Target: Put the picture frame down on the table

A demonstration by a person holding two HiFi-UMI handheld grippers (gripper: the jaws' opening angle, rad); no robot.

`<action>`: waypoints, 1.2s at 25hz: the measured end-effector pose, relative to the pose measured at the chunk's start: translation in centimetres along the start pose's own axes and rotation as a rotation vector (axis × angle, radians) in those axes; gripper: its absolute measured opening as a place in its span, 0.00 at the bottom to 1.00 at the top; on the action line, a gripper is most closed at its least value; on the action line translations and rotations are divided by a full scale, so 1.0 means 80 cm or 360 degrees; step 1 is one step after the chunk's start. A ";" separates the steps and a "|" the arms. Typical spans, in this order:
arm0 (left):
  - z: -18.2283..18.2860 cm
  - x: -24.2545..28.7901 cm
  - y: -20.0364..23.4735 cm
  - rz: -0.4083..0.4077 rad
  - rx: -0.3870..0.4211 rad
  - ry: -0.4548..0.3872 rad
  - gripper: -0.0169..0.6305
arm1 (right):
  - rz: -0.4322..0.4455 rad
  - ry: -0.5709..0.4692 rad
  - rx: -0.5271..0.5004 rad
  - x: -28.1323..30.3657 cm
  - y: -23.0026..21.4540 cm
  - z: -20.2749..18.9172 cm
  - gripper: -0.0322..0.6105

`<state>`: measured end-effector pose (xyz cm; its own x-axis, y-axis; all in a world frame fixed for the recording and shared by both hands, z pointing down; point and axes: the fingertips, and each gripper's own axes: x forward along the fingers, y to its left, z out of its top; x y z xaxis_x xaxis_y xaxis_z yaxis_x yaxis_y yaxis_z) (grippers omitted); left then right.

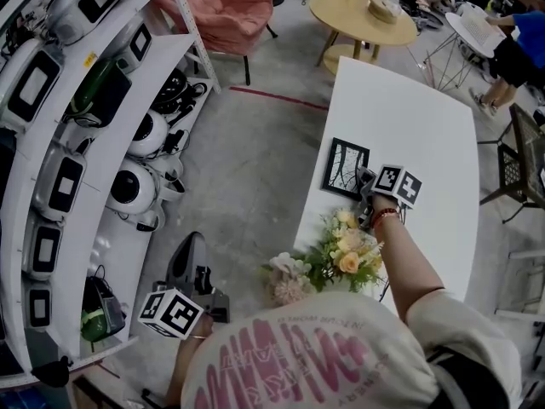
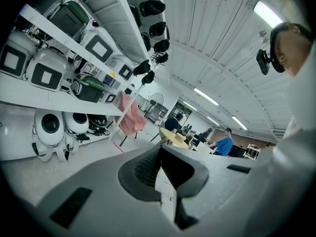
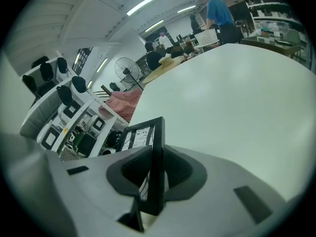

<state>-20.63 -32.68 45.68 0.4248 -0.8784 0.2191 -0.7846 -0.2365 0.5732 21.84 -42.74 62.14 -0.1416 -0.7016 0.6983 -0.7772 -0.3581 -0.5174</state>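
Your right gripper [image 3: 156,168] has its jaws clamped on the black edge of the picture frame [image 1: 344,167], and the right gripper view shows the frame edge-on between the pads. In the head view the frame sits over the white table [image 1: 417,118], close to its left edge, with the printed face up and tilted toward you. I can't tell whether its lower edge touches the tabletop. Your right arm reaches out over a flower bouquet [image 1: 342,254] at the near end of the table. Your left gripper [image 2: 160,151] has its jaws together with nothing between them. It hangs low on your left, off the table, above the concrete floor [image 1: 255,160] and near the white shelving [image 1: 111,100] loaded with white appliances. A round wooden table [image 1: 358,14] and a pink chair [image 1: 223,7] stand beyond the far end of the white table, well apart from the frame.
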 end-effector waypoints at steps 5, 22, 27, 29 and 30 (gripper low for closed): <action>-0.008 -0.004 -0.002 0.0009 -0.0011 0.0002 0.03 | -0.0020 0.0013 -0.0042 0.003 0.001 -0.001 0.17; -0.074 0.000 -0.043 -0.0023 0.0001 0.0139 0.03 | -0.0042 0.0016 -0.0016 0.003 0.003 0.002 0.18; -0.087 0.003 -0.055 -0.0081 -0.0004 0.0188 0.03 | 0.0054 0.0056 0.0172 0.004 0.000 0.000 0.20; -0.079 0.007 -0.065 -0.0127 -0.0014 0.0168 0.03 | 0.0070 0.0074 0.0213 -0.005 -0.006 -0.004 0.21; -0.073 0.010 -0.073 -0.0161 -0.0006 0.0158 0.03 | 0.0074 0.0061 0.0206 -0.012 -0.009 -0.002 0.21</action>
<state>-13.10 -29.54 47.16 0.5443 -0.8046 0.2372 -0.7338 -0.3198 0.5994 22.42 -41.69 61.92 -0.2011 -0.6962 0.6891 -0.6841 -0.4036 -0.6075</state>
